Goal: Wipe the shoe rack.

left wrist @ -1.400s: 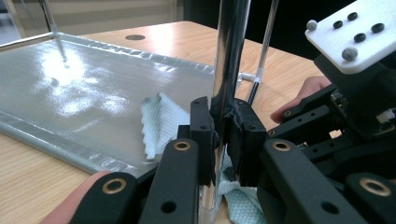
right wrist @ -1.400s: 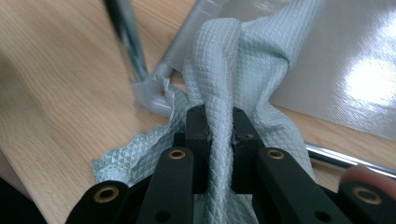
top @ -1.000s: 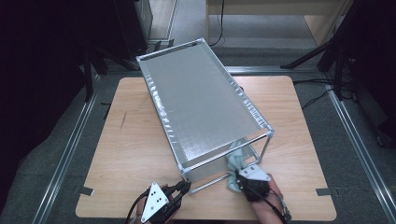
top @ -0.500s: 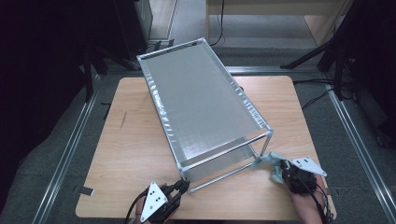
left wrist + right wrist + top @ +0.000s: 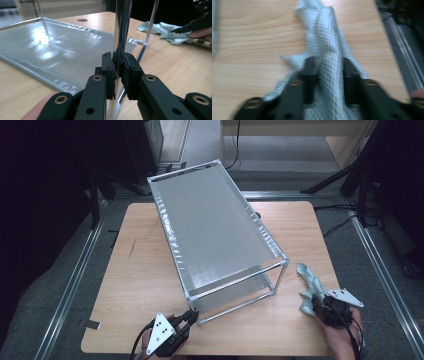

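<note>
A metal-frame rack [image 5: 215,230] with silver fabric shelves stands slantwise on the wooden table [image 5: 140,270]. My left gripper [image 5: 192,316] is at the rack's near left corner, shut on the shiny upright post [image 5: 121,30]; its pads [image 5: 110,70] press the post from both sides. A pale green waffle cloth [image 5: 310,280] lies crumpled on the table to the right of the rack. My right gripper [image 5: 316,304] sits at the cloth's near end. Its jaws have just been opening, and the cloth [image 5: 327,37] lies loose between them.
The table's right edge and a floor rail [image 5: 404,65] run close beside the cloth. The lower silver shelf [image 5: 50,47] stretches away behind the held post. Dark stands and cables surround the table on the floor.
My right gripper has carried the cloth from the rack's open near end to the right front of the table, and its jaws have parted. The left gripper has stayed on the post.
</note>
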`<state>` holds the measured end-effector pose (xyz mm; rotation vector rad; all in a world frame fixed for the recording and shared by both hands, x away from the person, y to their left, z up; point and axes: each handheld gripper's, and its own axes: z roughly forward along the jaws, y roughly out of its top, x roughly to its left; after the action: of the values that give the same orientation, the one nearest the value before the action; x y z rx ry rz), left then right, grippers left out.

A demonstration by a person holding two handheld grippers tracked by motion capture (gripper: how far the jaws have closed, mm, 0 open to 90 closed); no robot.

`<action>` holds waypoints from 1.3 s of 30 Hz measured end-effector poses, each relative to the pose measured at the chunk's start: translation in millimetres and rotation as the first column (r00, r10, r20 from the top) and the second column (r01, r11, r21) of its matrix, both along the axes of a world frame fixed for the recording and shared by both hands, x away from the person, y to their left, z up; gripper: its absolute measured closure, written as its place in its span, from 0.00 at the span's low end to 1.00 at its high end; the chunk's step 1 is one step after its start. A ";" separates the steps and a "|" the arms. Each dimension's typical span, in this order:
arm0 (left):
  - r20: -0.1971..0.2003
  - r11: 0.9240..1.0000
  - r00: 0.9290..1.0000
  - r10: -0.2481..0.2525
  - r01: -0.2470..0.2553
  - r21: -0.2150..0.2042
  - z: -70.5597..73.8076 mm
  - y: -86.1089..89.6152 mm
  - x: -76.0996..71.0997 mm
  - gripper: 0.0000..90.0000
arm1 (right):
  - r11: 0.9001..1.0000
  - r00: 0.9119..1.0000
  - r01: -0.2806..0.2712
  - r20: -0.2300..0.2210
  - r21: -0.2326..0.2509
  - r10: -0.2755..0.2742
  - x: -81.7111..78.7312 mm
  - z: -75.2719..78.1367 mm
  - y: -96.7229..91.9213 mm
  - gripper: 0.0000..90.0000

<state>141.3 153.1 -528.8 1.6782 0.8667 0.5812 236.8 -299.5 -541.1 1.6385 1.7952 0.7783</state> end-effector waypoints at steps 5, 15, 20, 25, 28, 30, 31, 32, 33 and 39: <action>0.003 1.000 1.000 -0.002 0.002 -0.003 -0.5 1.3 0.5 0.91 | 0.997 0.968 -0.024 0.248 -0.068 0.041 -16.8 42.3 27.3 0.41; 0.004 1.000 1.000 -0.001 0.001 -0.004 -0.9 0.9 0.9 0.91 | 0.948 0.928 -0.301 0.260 0.100 0.267 -7.3 43.7 93.7 0.49; 0.006 1.000 1.000 -0.003 0.003 0.001 -0.6 2.0 0.0 0.91 | 0.968 0.939 -0.230 0.286 0.103 0.192 10.0 42.7 107.2 0.84; 0.009 1.000 1.000 -0.027 0.027 0.008 -0.1 -4.5 2.3 0.92 | 0.974 0.934 -0.221 0.300 0.057 0.194 24.6 42.6 108.2 0.91; 0.005 0.999 0.999 -0.041 0.041 0.001 -0.2 -12.6 4.2 0.92 | 0.981 0.941 -0.180 0.303 0.067 0.152 38.0 42.5 111.4 0.91; -0.005 0.998 0.998 -0.057 0.057 -0.007 0.1 -19.7 5.1 0.92 | 0.984 0.945 -0.165 0.295 0.067 0.138 51.6 43.6 113.7 0.90; -0.005 0.998 0.998 -0.068 0.068 -0.004 0.5 -24.4 5.3 0.92 | 0.981 0.946 -0.176 0.290 0.080 0.146 60.5 43.7 113.5 0.90; -0.006 0.997 0.997 -0.077 0.077 0.000 1.0 -29.9 5.3 0.92 | 0.975 0.945 -0.194 0.288 0.106 0.156 70.7 43.6 112.3 0.89; -0.006 0.996 0.996 -0.087 0.087 0.005 1.5 -35.5 5.3 0.91 | 0.967 0.945 -0.215 0.278 0.135 0.171 81.5 43.0 110.8 0.88; -0.002 0.992 0.993 -0.121 0.121 0.033 4.0 -65.0 10.8 0.92 | 0.971 0.965 -0.186 0.215 0.149 0.152 92.2 47.1 113.2 0.56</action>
<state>152.2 88.1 -524.8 1.7478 0.7533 0.5150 329.0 -186.3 -494.0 1.4598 1.7790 1.1598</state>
